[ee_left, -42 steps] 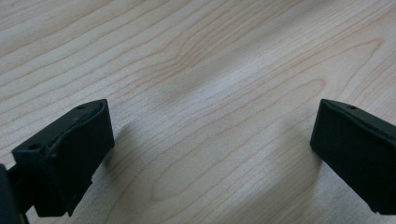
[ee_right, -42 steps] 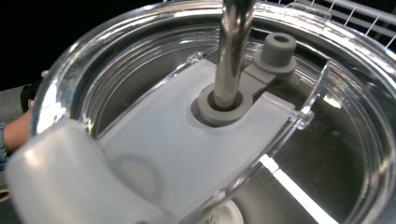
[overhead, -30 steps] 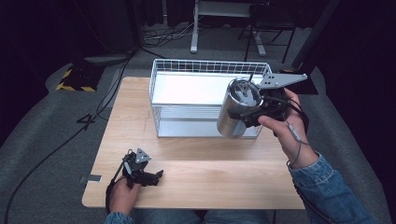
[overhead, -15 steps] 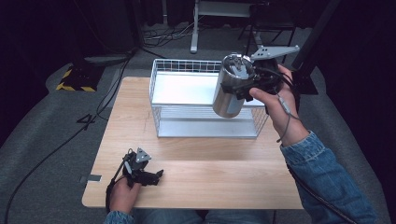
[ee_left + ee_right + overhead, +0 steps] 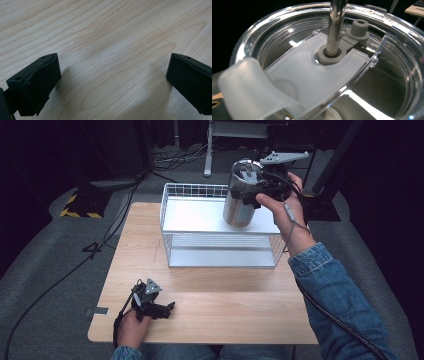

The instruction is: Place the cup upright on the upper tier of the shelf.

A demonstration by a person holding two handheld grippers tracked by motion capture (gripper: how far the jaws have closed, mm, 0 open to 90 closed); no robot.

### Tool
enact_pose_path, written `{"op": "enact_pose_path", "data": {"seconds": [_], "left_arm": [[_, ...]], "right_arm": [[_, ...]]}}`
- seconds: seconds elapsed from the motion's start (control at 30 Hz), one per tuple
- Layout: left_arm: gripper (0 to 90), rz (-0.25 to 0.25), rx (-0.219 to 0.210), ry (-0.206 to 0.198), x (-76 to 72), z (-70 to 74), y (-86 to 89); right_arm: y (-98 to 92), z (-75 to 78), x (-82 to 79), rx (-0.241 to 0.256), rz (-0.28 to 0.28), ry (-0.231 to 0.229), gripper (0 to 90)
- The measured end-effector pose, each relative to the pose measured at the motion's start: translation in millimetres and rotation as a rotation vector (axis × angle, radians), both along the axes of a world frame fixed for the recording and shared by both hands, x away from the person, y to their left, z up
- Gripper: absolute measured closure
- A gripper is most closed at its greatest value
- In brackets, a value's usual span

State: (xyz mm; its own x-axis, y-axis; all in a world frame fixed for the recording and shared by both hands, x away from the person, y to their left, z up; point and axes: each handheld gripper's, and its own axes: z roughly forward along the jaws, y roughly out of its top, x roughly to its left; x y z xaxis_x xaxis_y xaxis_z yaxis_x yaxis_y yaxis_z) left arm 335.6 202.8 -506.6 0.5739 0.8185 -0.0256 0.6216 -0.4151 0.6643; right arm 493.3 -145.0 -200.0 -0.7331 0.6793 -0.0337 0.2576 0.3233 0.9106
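A steel tumbler (image 5: 240, 206) hangs tilted in the air over the back right of a white wire basket (image 5: 220, 256). My right gripper (image 5: 257, 185) is shut on its top, held by a hand in a denim sleeve. The right gripper view looks closely at the tumbler's clear lid (image 5: 317, 75), with a metal straw (image 5: 336, 25) through a grey grommet; the jaws are hidden there. My left gripper (image 5: 169, 308) rests low at the table's front left. In the left gripper view it (image 5: 113, 82) stands open over bare wood, with nothing between the jaws.
The basket stands at the back middle of the light wooden table (image 5: 235, 310), its white floor bare. Cables (image 5: 60, 275) trail across the grey floor on the left. A yellow-and-black striped block (image 5: 80, 205) lies beyond the table's left corner.
The right hand has carried the tumbler up and away from the basket's right front to above its back right. The left gripper has stayed put.
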Motion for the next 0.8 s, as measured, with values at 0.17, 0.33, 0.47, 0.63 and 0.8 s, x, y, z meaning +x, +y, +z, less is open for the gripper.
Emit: {"op": "enact_pose_path", "data": {"seconds": [0.17,0.33,0.47,0.63,0.8], "left_arm": [[0.0,-0.001,-0.001,0.001,0.0,0.0,0.0],[0.0,-0.001,0.000,0.000,0.0,0.0,0.1],[0.0,-0.001,0.000,0.000,0.0,0.0,0.0],[0.0,-0.001,0.000,0.001,0.0,0.0,0.0],[0.0,0.000,0.000,0.000,0.0,0.0,0.0]], "right_arm": [[5.5,-2.5,13.0,0.001,-0.011,-0.002,3.4],[10.3,-9.0,25.6,0.012,-0.019,0.000,3.4],[14.0,-14.0,32.9,0.013,-0.026,0.007,3.4],[18.2,-20.0,37.6,0.014,-0.022,0.014,3.4],[20.6,-24.6,40.1,0.011,-0.020,0.018,3.4]]}}
